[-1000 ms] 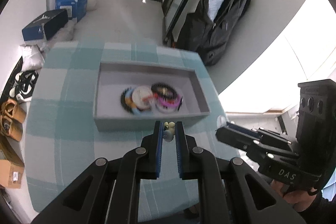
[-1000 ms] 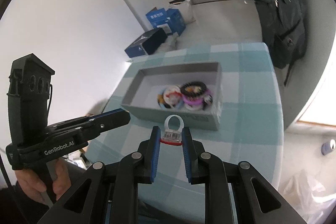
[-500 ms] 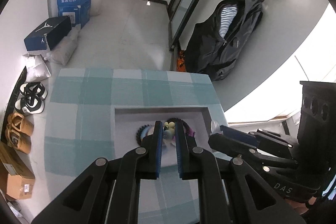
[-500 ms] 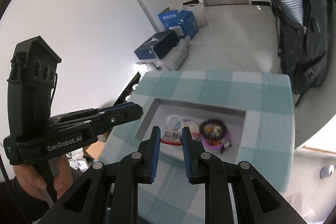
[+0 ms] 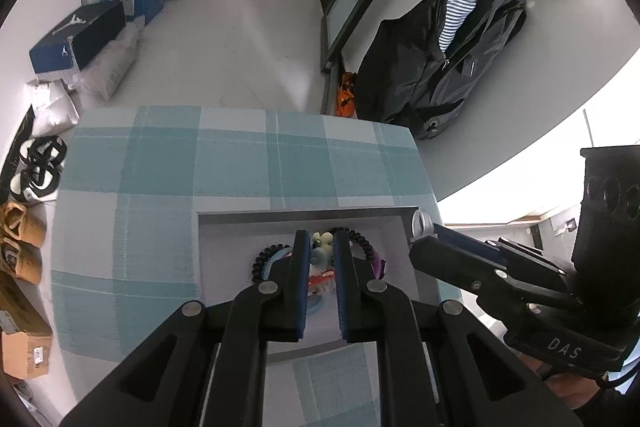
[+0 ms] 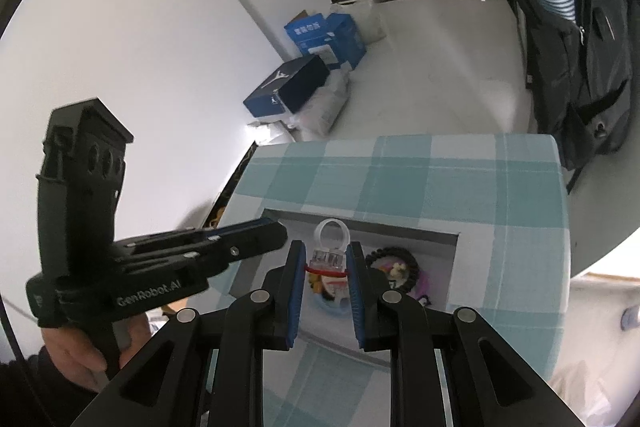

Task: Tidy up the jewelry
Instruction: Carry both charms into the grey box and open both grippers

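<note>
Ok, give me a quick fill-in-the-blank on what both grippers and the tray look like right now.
1. The right gripper is shut on a clear plastic ____ with a red band.
2. The left gripper pinches a small pale charm over the grey ____.
3. The tablecloth is checked in white and ____.
4. On the floor, the dark blue shoebox lies beside a lighter ____ carton.

Missing words: ring; tray; teal; blue

Left wrist view: looking steeply down along its fingers, close over the grey tray (image 5: 304, 215) on the checked tablecloth (image 5: 224, 163). Right wrist view: angled down from the tray's other side. Shared: tray, tablecloth, floor boxes, backpack.
</note>
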`<state>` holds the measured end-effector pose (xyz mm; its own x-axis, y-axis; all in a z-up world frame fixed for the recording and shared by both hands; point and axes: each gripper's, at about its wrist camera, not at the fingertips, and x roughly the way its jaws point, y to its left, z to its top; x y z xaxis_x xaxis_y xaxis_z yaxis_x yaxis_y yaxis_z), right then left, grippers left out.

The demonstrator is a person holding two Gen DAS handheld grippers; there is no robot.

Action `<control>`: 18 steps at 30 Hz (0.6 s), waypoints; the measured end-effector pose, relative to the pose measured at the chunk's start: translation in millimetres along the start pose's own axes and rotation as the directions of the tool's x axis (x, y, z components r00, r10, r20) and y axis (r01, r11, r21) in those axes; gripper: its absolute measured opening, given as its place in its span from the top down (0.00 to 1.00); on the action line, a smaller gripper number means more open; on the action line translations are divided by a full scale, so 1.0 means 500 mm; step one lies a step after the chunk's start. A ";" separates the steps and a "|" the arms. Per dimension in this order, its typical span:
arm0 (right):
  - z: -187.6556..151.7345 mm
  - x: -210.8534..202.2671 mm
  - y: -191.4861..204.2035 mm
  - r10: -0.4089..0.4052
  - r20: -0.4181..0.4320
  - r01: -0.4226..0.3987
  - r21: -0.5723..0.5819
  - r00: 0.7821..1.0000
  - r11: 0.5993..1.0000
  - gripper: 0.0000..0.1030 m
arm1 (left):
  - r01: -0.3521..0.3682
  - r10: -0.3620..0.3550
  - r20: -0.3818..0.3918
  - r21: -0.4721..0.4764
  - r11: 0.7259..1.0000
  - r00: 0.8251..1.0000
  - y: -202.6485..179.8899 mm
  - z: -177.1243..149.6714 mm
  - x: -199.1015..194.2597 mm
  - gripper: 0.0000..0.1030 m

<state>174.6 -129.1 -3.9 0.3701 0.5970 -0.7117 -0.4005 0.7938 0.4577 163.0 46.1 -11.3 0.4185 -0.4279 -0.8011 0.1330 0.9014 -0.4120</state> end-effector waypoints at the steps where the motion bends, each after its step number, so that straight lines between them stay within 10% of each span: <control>1: 0.001 0.001 -0.001 -0.001 -0.001 0.001 -0.003 1.000 1.000 0.81 | 0.005 -0.005 -0.005 -0.004 1.000 1.000 0.000 -0.001 0.003 0.93; 18: -0.013 0.031 -0.025 -0.020 -0.059 0.023 0.057 0.998 0.998 0.77 | 0.027 -0.026 -0.045 0.010 1.000 0.999 -0.017 -0.007 0.029 0.83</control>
<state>179.6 -130.6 -24.0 0.3280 0.5733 -0.7509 -0.3430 0.8129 0.4708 164.8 32.1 -21.1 0.3740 -0.4541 -0.8086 0.1529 0.8902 -0.4292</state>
